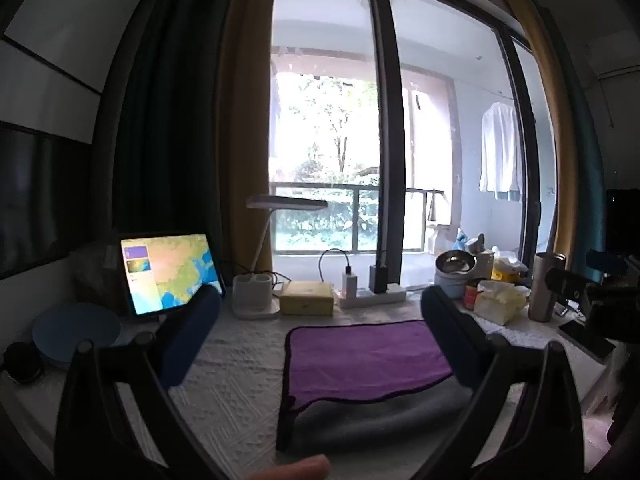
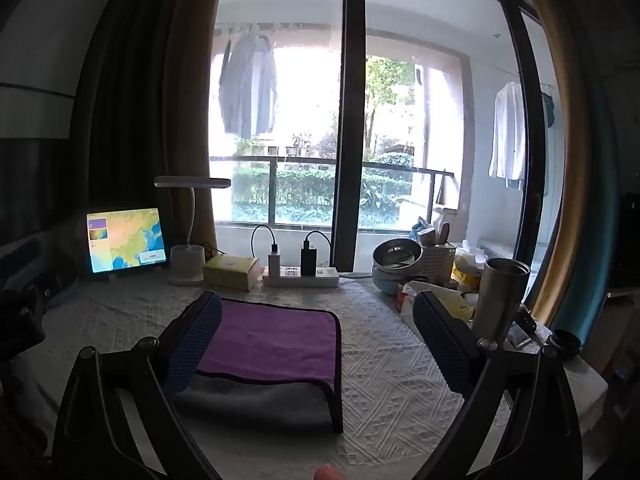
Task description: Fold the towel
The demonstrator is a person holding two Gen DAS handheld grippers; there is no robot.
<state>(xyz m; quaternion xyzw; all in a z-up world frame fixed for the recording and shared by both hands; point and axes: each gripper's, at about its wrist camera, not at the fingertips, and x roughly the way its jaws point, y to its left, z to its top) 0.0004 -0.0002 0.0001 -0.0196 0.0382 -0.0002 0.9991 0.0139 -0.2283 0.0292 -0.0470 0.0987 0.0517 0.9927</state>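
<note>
Beyond the left finger of the left hand-held gripper [image 1: 320, 320], a flat glossy tablet [image 1: 170, 272] leans upright. Both hand-held grippers are spread wide, gripping nothing, their blue pads [image 1: 192, 336] finely dimpled. The towel [image 1: 368, 360] lies ahead of both on the surface [image 1: 224, 380], whose white cover is embossed with diamonds: a plush purple rectangle, dark-edged, folded over a grey underside. Right of the right hand-held gripper [image 2: 318, 330] stands a tapered brushed-metal tumbler [image 2: 500, 300].
</note>
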